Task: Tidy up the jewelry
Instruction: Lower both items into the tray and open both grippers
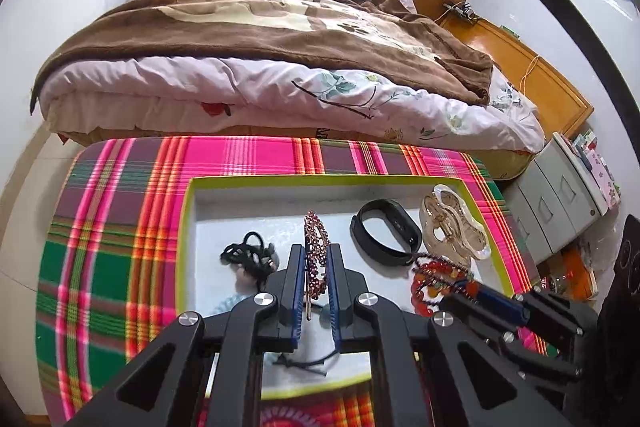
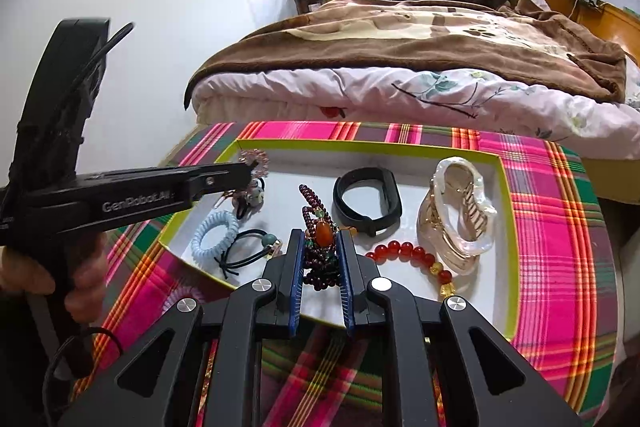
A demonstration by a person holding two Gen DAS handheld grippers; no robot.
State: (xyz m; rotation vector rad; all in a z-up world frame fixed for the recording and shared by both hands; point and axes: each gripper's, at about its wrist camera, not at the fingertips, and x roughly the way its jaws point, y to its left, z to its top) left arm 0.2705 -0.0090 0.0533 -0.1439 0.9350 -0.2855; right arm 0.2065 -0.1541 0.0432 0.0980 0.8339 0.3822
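A white tray with a green rim [image 1: 320, 180] [image 2: 360, 146] lies on the plaid cloth. My left gripper [image 1: 316, 251] is shut on a pink rhinestone hair clip [image 1: 316, 231], held on edge over the tray's middle. In the right wrist view the left gripper [image 2: 246, 172] reaches in from the left with that rhinestone hair clip [image 2: 255, 160]. My right gripper [image 2: 319, 239] is shut on a dark bead bracelet [image 2: 320, 255] with an orange stone, low over the tray's near side. In the tray lie a black wristband [image 2: 366, 199], a pearly claw clip [image 2: 456, 211], a red bead bracelet [image 2: 412, 254], a light-blue spiral tie [image 2: 214, 231] and black hair ties [image 1: 248, 255].
The round table's plaid cloth [image 1: 120, 227] surrounds the tray on all sides. A bed with a brown blanket [image 1: 280, 27] stands just beyond the table. A grey drawer unit [image 1: 560, 195] is to the right. A person's hand [image 2: 80, 267] grips the left tool's handle.
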